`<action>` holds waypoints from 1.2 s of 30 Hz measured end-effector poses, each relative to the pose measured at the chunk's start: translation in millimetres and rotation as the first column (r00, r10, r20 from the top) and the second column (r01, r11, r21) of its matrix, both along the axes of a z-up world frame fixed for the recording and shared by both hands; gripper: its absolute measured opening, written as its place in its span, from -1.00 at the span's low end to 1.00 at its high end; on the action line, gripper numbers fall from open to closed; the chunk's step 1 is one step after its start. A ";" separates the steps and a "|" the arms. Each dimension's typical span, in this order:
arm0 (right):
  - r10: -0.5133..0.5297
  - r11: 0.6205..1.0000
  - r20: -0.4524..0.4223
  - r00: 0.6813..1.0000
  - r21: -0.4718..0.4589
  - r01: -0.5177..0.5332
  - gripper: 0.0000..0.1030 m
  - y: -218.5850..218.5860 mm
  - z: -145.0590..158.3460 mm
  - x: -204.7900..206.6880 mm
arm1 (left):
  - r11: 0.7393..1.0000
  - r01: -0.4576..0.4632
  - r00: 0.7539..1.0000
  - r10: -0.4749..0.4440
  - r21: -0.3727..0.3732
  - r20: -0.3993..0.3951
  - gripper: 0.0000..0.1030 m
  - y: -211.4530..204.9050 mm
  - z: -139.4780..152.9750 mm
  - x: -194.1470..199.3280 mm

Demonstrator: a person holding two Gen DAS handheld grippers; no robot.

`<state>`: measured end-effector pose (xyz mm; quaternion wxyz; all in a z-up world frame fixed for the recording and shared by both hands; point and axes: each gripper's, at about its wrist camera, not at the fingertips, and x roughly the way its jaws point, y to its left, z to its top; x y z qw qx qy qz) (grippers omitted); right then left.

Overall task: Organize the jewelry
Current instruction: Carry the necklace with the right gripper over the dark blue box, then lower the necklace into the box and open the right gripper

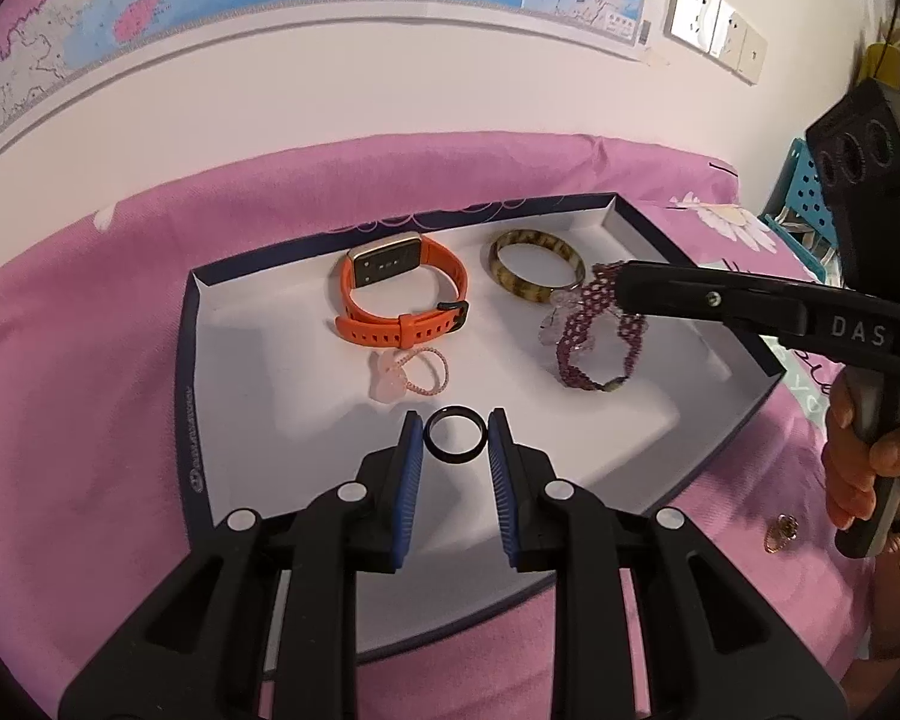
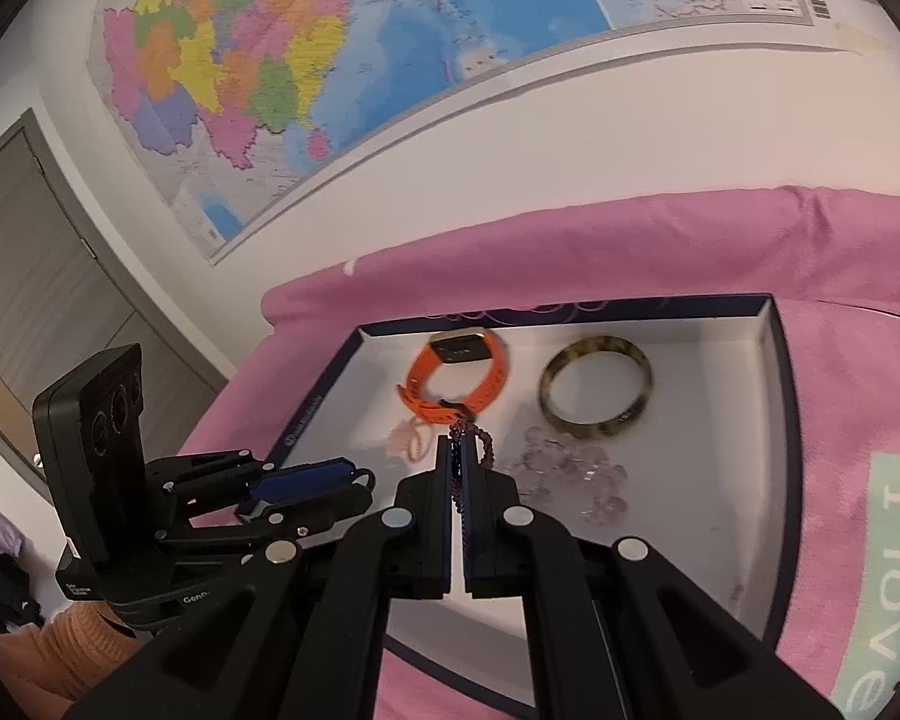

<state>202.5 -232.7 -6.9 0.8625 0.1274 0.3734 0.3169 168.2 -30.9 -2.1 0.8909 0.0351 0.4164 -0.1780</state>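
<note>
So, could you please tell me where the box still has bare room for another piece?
Box: bare floor left of the orange watch, and the near-right corner below the purple beaded bracelet. Crowded along the back, watch to amber bangle, and around the black ring.

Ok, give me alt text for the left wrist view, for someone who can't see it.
The open left gripper brackets a small black ring lying in a white-lined box on pink cloth. Further back lie an orange watch, a mottled bangle and a pink hair tie. The right gripper pinches a purple beaded bracelet.
</note>
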 end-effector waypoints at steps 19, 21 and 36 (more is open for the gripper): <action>-0.067 0.992 -0.013 0.998 -0.110 0.065 -0.93 -8.2 -14.0 5.2 | 1.000 -0.011 0.999 0.012 0.020 -0.040 -0.56 -6.6 -14.7 16.9; -0.072 0.991 -0.011 0.997 -0.116 0.070 -0.90 -8.7 -14.5 4.2 | 1.000 -0.006 0.999 0.007 0.018 -0.038 -0.56 -6.8 -14.1 16.1; -0.067 0.990 0.042 0.997 -0.122 0.072 -0.65 -12.8 -0.5 -19.9 | 0.999 -0.023 0.998 0.024 -0.025 0.056 -0.26 10.6 22.9 -18.3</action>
